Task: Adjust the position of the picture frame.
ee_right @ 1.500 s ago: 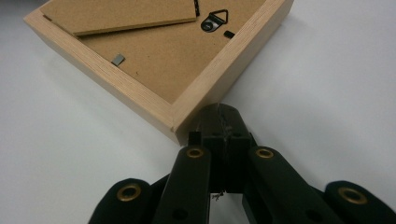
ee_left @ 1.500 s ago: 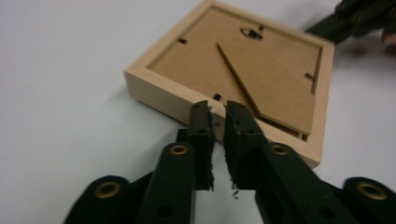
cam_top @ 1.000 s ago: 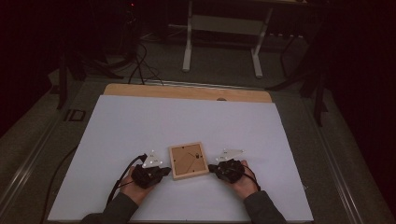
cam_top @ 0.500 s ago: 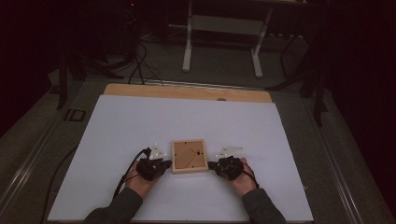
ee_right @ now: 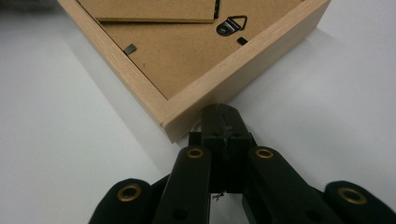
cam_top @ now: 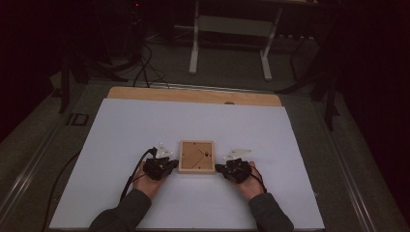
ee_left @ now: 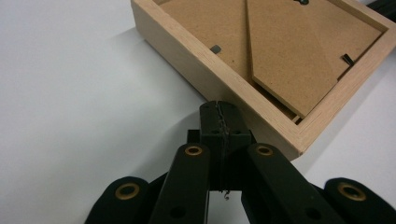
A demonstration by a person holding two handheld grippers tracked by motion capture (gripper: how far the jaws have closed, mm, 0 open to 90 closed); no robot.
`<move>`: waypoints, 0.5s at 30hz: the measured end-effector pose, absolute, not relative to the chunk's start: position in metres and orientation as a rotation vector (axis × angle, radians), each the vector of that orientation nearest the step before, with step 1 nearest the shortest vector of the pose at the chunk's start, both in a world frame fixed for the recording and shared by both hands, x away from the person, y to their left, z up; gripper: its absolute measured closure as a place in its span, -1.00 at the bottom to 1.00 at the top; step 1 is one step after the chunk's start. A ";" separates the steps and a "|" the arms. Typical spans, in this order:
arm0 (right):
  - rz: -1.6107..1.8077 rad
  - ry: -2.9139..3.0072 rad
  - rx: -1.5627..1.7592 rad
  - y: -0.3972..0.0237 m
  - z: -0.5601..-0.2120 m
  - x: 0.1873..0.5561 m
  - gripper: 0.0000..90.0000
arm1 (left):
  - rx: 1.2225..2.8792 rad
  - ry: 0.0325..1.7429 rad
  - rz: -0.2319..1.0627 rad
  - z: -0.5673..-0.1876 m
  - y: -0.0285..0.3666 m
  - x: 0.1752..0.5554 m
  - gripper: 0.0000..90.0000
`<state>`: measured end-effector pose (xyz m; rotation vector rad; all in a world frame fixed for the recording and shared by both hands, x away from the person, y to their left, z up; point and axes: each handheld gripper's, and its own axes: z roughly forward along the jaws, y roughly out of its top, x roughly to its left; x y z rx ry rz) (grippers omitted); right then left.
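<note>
1. My left gripper (ee_left: 218, 109) and right gripper (ee_right: 219, 113) are both closed, empty, pressing opposite sides of the square, pale wooden picture frame (cam_top: 197, 156), face-down on the white table (cam_top: 121, 130).
2. Uneven pushing could spin the frame.

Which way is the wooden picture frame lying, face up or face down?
Face down. The picture frame lies flat on the white table, its brown backing board and metal hanger facing up.
</note>
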<state>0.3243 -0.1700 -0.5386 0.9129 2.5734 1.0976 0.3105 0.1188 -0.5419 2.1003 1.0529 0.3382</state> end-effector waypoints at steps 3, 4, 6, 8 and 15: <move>1.102 2.569 0.919 -0.168 -0.539 0.325 1.00 | 2.096 1.062 0.341 -0.542 0.119 0.311 1.00; 1.104 2.568 0.922 -0.168 -0.539 0.326 1.00 | 2.100 1.064 0.346 -0.542 0.119 0.310 1.00; 1.108 2.566 0.929 -0.168 -0.539 0.327 1.00 | 2.099 1.065 0.347 -0.542 0.119 0.310 1.00; 1.111 2.562 0.931 -0.168 -0.539 0.327 1.00 | 2.099 1.069 0.349 -0.542 0.119 0.310 1.00; 1.120 2.553 0.933 -0.165 -0.540 0.329 1.00 | 2.082 1.085 0.352 -0.543 0.122 0.312 1.00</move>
